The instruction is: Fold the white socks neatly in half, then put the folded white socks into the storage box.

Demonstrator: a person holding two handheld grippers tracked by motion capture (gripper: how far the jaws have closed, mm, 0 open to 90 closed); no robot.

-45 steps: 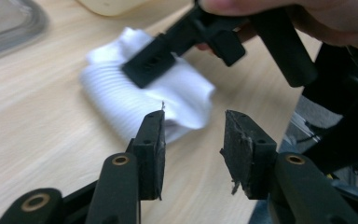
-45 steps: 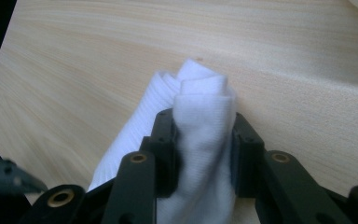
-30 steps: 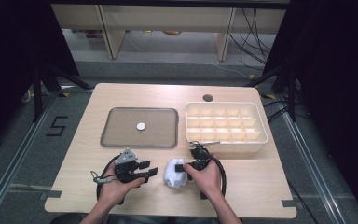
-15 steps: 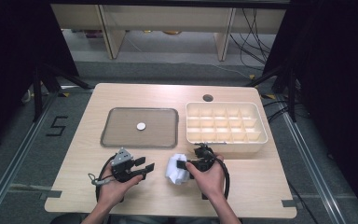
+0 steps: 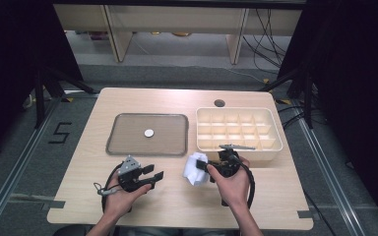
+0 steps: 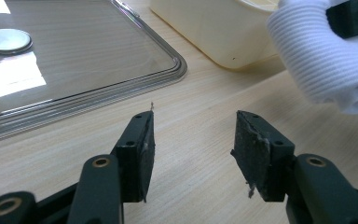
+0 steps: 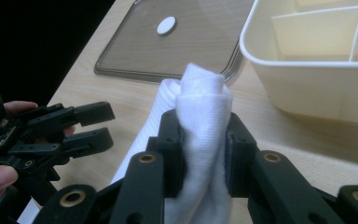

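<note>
A white ribbed cloth (image 5: pixel 193 170), bunched into a roll, is clamped between the jaws of my right gripper (image 5: pixel 203 167) just above the table, in front of the cream box. In the right gripper view the cloth (image 7: pixel 200 100) bulges up past both pads of the right gripper (image 7: pixel 203 128). My left gripper (image 5: pixel 155 175) lies low over the table to the cloth's left, pointing toward it. Its jaws have just been opening, and in the left gripper view the left gripper (image 6: pixel 193 128) is open with only bare wood between the pads. The cloth (image 6: pixel 317 60) hangs a short way beyond them.
A grey shallow tray (image 5: pixel 128 135) holding a small white disc (image 5: pixel 149 132) sits at centre left. A cream box (image 5: pixel 236 110) divided into several compartments stands at the right, close behind the right gripper. A round hole (image 5: pixel 219 103) marks the table's far side.
My right gripper has lifted the cloth a little and carried it slightly toward the cream box. The left hand has stayed where it was.
</note>
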